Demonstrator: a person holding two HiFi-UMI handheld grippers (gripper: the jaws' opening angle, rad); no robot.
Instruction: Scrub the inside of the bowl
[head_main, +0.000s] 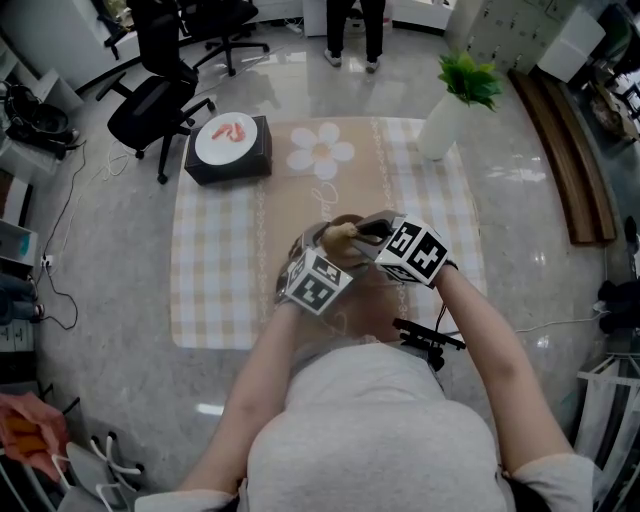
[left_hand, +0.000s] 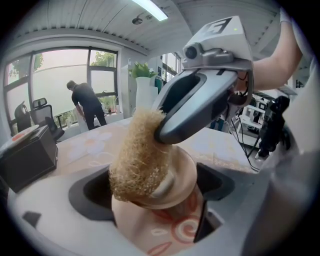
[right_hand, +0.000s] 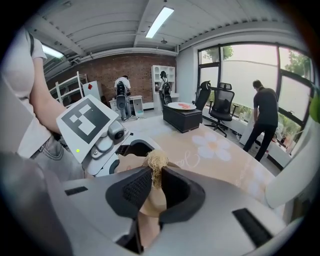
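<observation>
Well left of the bowl and beyond it, a black box (head_main: 228, 155) carries a white plate (head_main: 232, 137) on the checked bench (head_main: 215, 280). The left claw (left_hand: 150, 192) is clamped on the bowl (left_hand: 170, 230), pinkish with swirl marks, held over the bench. A tan fibrous scrubber (left_hand: 137, 160) presses into the bowl, pinched by the right claw (right_hand: 152, 186) reaching in from the bowl's right. Farther right and beyond stands a white vase (head_main: 443, 125) with a green plant (head_main: 468, 78).
</observation>
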